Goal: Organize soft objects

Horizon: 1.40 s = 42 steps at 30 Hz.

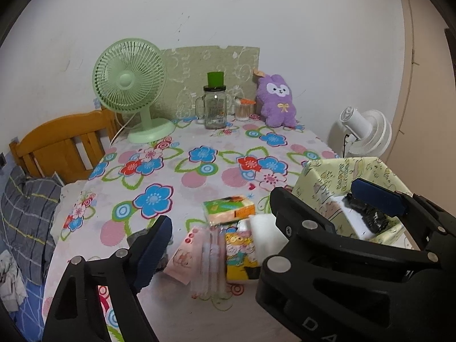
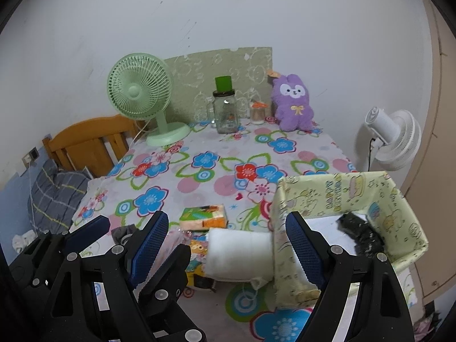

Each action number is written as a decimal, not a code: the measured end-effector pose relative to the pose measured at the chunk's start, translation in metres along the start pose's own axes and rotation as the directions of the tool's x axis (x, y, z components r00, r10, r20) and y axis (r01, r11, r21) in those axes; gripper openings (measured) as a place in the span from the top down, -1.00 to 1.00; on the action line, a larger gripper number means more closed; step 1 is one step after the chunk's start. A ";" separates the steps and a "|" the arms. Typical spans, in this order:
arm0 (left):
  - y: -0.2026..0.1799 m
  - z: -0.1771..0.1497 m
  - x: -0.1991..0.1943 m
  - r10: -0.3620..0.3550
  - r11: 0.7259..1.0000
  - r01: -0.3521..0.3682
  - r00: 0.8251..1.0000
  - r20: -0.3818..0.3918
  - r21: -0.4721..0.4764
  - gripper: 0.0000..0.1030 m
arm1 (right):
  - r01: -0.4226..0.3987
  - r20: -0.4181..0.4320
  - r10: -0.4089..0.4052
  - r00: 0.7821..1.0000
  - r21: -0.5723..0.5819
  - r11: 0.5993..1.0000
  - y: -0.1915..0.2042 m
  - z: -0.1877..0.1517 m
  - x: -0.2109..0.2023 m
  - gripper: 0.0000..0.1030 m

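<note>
White rolled towel lies crosswise just ahead, between my spread, empty right gripper fingers; left gripper, also unclenched, sits further left.

Table under a flowered cloth. Along the far edge: green desk fan, glass jar with green lid, small container of sticks, purple plush. At the near edge: tissue packet, white roll over a yellow cartoon-printed pack, pink packet, paper-covered box on the right.
</note>
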<state>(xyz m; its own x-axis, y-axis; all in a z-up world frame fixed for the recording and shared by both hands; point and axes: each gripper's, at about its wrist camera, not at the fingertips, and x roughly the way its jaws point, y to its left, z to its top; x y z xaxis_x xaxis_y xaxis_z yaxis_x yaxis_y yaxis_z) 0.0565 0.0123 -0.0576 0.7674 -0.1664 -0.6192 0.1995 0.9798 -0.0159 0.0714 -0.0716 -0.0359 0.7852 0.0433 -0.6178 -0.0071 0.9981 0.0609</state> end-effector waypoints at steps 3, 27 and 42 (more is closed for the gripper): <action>0.005 -0.005 0.004 0.000 1.000 0.000 1.000 -0.018 -0.003 -0.58 | -0.010 -0.012 0.010 1.000 -0.002 1.000 0.004 -0.004 0.006 -0.68; 0.042 -0.034 0.046 0.012 0.997 -0.023 0.989 -0.145 -0.078 -0.26 | 0.059 -0.086 -0.061 0.994 -0.019 0.998 0.022 -0.028 0.052 -0.54; 0.046 -0.042 0.069 0.002 0.996 -0.019 0.981 -0.196 -0.083 -0.14 | 0.064 -0.146 -0.067 0.987 -0.024 0.998 0.026 -0.037 0.077 -0.32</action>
<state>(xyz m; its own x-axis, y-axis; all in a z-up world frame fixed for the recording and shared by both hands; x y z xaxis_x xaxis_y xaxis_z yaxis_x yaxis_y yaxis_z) 0.0932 0.0506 -0.1338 0.6337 -0.1393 -0.7609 0.1341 0.9885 -0.0693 0.1087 -0.0410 -0.1103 0.6851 -0.0181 -0.7282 0.0284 0.9996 0.0018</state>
